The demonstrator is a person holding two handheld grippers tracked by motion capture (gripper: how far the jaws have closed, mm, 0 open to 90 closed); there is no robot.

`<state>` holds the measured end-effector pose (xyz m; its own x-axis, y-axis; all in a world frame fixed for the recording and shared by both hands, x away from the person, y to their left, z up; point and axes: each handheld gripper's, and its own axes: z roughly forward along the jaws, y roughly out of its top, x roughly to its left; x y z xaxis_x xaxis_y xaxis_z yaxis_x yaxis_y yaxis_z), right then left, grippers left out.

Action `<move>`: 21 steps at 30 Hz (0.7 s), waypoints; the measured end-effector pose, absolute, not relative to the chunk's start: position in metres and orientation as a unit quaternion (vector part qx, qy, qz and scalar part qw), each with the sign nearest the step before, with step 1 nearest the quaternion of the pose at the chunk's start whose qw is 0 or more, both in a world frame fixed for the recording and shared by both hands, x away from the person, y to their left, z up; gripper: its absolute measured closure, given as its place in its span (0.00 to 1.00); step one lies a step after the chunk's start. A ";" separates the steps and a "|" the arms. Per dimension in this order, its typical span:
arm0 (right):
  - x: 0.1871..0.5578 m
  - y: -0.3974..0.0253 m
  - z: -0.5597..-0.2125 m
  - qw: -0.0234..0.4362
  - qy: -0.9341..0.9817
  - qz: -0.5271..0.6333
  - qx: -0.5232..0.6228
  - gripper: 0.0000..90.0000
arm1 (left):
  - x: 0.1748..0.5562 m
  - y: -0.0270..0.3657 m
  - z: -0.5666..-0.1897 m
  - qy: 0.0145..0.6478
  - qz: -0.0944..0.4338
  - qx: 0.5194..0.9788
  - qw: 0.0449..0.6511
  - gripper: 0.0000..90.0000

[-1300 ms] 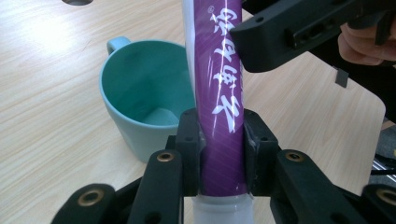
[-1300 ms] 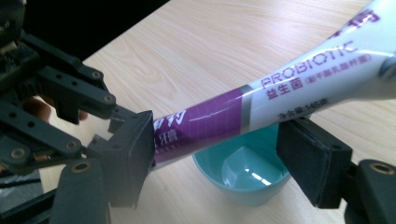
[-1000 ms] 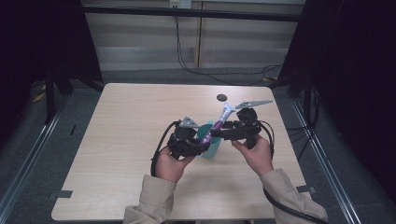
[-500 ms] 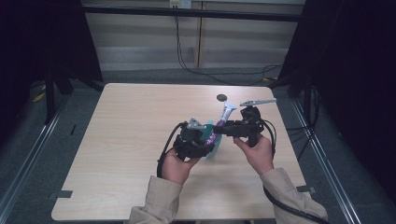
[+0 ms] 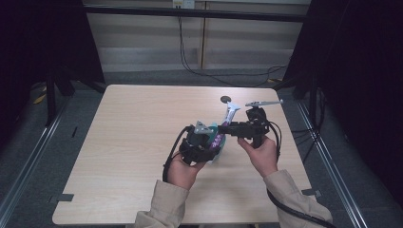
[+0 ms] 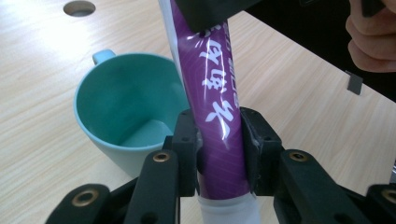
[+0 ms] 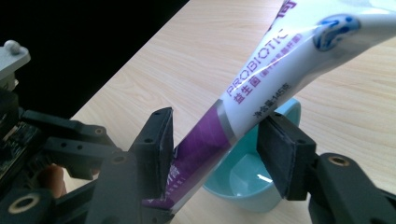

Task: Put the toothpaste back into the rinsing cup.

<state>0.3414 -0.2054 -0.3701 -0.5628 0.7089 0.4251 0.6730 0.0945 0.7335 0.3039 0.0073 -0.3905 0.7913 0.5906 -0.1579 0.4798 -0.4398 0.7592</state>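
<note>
On the left, the left gripper [image 6: 219, 154] clenches the lower end of a purple and white toothpaste tube [image 6: 217, 112] just above a teal mug [image 6: 126, 112]. On the right, the right gripper [image 7: 219, 144] stands released around the tube. The tube is not yet in the mug. Its label reads "PROBIOTIC".
</note>
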 end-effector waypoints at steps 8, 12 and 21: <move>0.341 -0.207 -0.368 0.008 0.733 0.479 0.482 0.69 | 0.299 0.003 -0.391 0.312 0.085 0.844 0.427 0.76; 0.341 -0.209 -0.367 -0.024 0.724 0.496 0.479 0.83 | 0.299 -0.004 -0.394 0.306 0.071 0.844 0.435 0.67; 0.332 -0.211 -0.349 0.017 0.732 0.518 0.442 0.86 | 0.301 0.005 -0.388 0.297 0.044 0.830 0.470 0.44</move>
